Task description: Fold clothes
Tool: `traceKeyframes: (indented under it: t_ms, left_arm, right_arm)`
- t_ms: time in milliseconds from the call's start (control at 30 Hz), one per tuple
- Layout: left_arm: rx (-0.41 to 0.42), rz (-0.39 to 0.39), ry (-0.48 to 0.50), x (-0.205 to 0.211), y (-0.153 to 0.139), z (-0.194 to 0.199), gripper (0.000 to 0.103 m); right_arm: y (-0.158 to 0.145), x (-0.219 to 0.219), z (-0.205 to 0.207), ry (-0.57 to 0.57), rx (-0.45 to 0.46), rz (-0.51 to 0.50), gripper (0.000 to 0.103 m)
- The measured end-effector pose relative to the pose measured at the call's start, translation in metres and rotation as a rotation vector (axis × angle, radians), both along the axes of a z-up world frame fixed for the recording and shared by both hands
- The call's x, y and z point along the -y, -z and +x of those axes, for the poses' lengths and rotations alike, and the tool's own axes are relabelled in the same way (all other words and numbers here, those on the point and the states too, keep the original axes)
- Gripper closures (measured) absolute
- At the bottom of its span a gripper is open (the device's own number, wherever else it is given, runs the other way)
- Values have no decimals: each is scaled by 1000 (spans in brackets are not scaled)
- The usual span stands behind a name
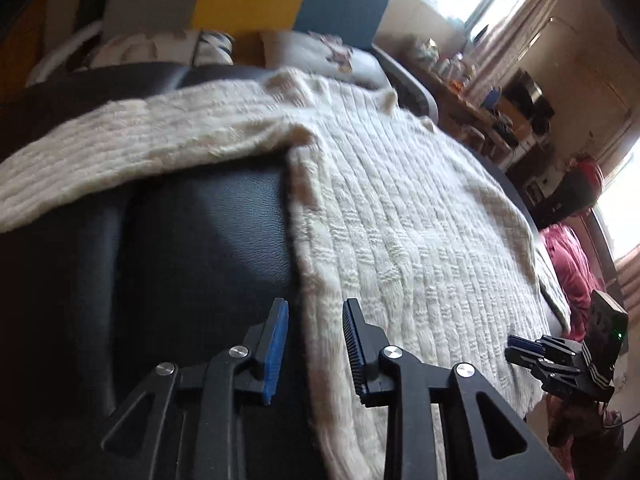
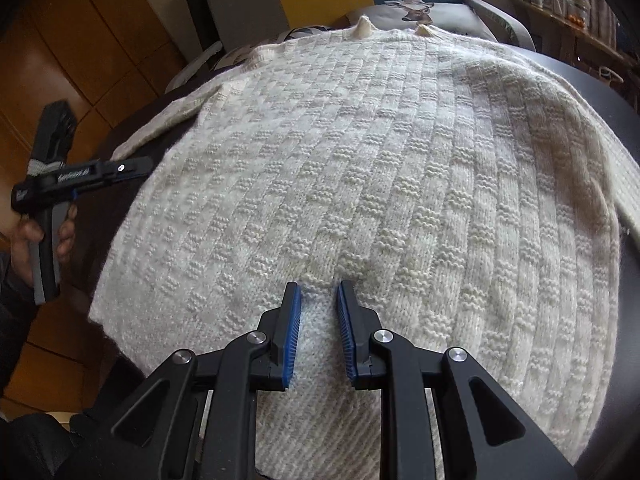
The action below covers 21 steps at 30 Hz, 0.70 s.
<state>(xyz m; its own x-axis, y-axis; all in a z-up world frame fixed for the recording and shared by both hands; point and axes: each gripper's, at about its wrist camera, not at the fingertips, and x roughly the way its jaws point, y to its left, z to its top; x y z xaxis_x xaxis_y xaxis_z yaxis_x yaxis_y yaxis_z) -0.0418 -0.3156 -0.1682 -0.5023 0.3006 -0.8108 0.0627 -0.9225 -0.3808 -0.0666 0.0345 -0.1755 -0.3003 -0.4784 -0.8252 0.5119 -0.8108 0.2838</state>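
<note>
A cream knit sweater [image 1: 400,200] [image 2: 360,160] lies spread flat on a black leather surface [image 1: 208,220], its collar at the far end. One sleeve [image 1: 120,148] stretches out to the left and the other sleeve [image 2: 624,176] runs down the right side. My left gripper [image 1: 315,305] hovers open over the sweater's left side edge, with its pads clear of the knit. In the right wrist view the left gripper [image 2: 146,165] shows side-on in a hand, by that same edge. My right gripper [image 2: 319,286] is shut on a raised pinch of the near hem. It also appears at the far right [image 1: 516,346].
Printed pillows [image 2: 416,6] lie beyond the collar, in front of blue and yellow upholstery [image 1: 340,4]. Wooden cabinets [image 2: 80,60] stand to the left. A cluttered shelf [image 1: 500,108] and a pink cloth [image 1: 568,272] are on the right.
</note>
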Motion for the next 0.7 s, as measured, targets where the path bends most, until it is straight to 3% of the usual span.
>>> traceKeyframes:
  t_ms: [167,200,233,367,533,633,700]
  left_arm:
    - [18,11,2,-2,6,-14,76]
    - [13,-20,-11,-3,6,-14,79]
    - [9,-50,-24,-4,6,-14,96]
    - [-19,-143,-96,4,7,-3,103]
    - [-10,-80,-128,20,8,11,103]
    - [-39,-67,-94,9,0,21,88]
    - [-37,-27,-58,4,1,19,84]
  right_arm:
    - [-2,4,-3,-14,-3,20,82]
    - [-2,4,-3,-15,-2,24,82]
    - [-2,4,-3,-16,-2,27,82]
    - [-4,13,1,-54,-37,105,82]
    - [-2,13,1,-45,-51,106,82]
    - [-1,11,2,-29,-54,96,82]
    - [-1,12,2,-22,-58,94,82]
